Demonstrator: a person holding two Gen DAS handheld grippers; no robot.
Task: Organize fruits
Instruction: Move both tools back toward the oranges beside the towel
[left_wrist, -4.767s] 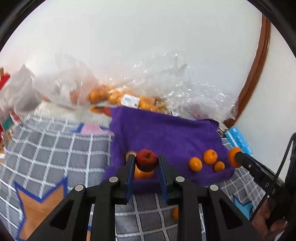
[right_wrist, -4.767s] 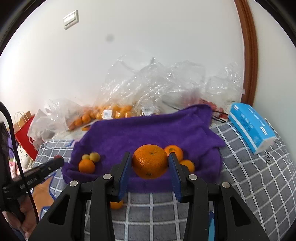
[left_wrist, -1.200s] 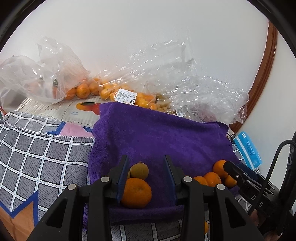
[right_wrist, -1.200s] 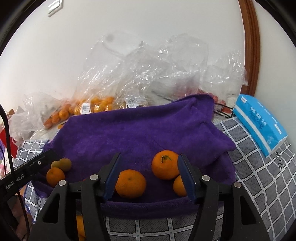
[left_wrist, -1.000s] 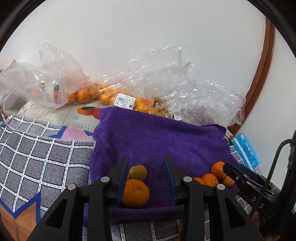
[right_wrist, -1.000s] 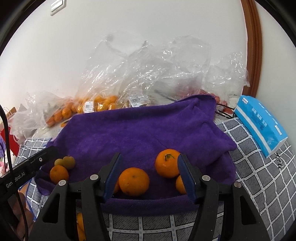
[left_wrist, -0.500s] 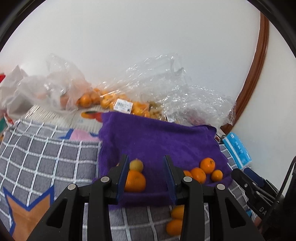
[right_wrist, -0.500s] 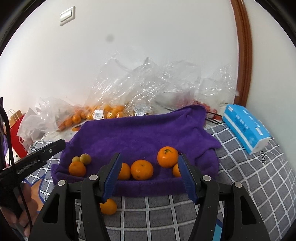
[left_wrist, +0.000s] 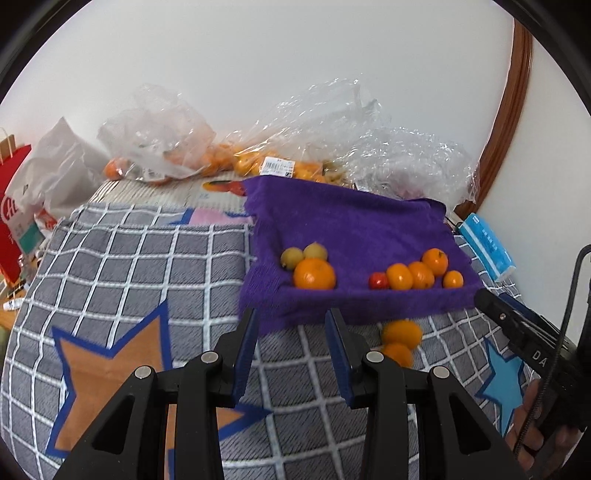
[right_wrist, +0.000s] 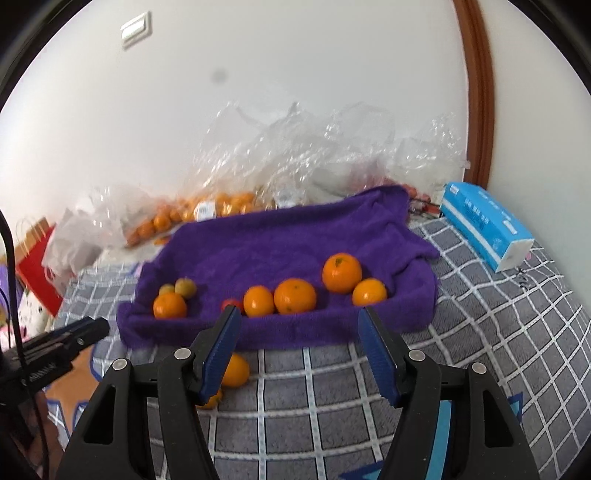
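A purple towel (left_wrist: 354, 229) (right_wrist: 280, 236) lies on the checked blanket. On its front part sit an orange (left_wrist: 314, 273) with two small yellow-green fruits (left_wrist: 291, 257) behind it. To the right sit a small red fruit (left_wrist: 379, 281) and a row of several oranges (right_wrist: 294, 296). Two more oranges (left_wrist: 401, 332) (right_wrist: 235, 370) lie on the blanket just in front of the towel. My left gripper (left_wrist: 291, 328) is open and empty, short of the towel's front edge. My right gripper (right_wrist: 300, 325) is open and empty, also short of the towel.
Clear plastic bags (left_wrist: 229, 155) with more oranges are piled against the wall behind the towel. A blue tissue pack (right_wrist: 487, 225) lies at the right. A red paper bag (left_wrist: 14, 206) stands at the far left. The grey checked blanket (left_wrist: 140, 280) has star patches.
Both grippers have pulled back from the towel, open and empty. The red fruit and the big orange they held earlier now lie on the towel.
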